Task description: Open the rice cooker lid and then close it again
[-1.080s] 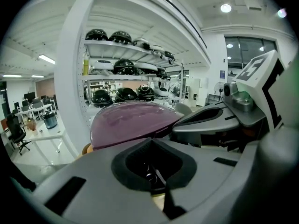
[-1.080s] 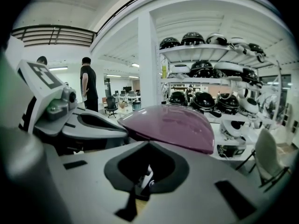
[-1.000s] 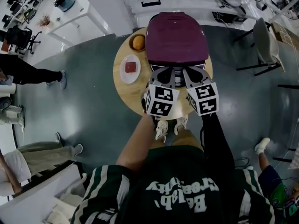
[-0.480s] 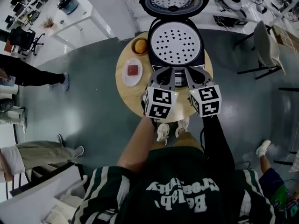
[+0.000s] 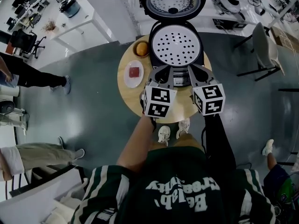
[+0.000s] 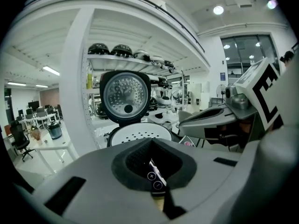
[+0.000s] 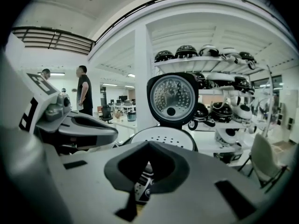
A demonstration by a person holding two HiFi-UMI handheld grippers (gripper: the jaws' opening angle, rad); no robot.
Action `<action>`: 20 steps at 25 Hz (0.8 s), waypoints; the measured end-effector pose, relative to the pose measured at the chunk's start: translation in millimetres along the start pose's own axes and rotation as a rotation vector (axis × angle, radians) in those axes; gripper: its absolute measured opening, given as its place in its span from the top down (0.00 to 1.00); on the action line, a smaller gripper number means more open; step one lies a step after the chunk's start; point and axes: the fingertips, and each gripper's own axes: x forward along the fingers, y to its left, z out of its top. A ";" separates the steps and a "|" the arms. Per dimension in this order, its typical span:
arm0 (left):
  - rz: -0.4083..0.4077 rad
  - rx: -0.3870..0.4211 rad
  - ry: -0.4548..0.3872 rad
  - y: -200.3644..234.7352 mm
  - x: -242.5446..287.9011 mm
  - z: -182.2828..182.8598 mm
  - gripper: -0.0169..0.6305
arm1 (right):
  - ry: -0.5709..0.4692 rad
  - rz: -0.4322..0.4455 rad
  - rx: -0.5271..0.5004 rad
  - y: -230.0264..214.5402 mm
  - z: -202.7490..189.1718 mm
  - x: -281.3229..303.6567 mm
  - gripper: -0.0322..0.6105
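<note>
ok so the rice cooker lid (image 5: 174,1) is flipped wide open
We hold the left gripper (image 5: 162,74) and right gripper (image 5: 196,74) over the table's (image 5: 124,91) near edge, jaws together on both, nothing gripped.

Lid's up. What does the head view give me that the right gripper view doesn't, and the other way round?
Only the head view: the round wooden table under the cooker, and on it, left of the cooker, a white plate with a red piece and a bowl holding something orange.
Only the right gripper view: the high shelf of dark domed items behind the cooker.
Both: the rice cooker, its lid standing open, and the white perforated tray inside.
</note>
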 end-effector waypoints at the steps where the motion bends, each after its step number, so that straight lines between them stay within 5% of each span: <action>1: 0.005 0.000 -0.013 2.2 -2.6 4.7 0.97 | -0.007 -0.008 -0.006 -0.9 3.9 -1.6 0.94; 20: 0.062 0.106 -0.276 69.6 -16.6 169.3 0.98 | -0.292 -0.026 -0.020 -64.3 170.7 -3.9 0.94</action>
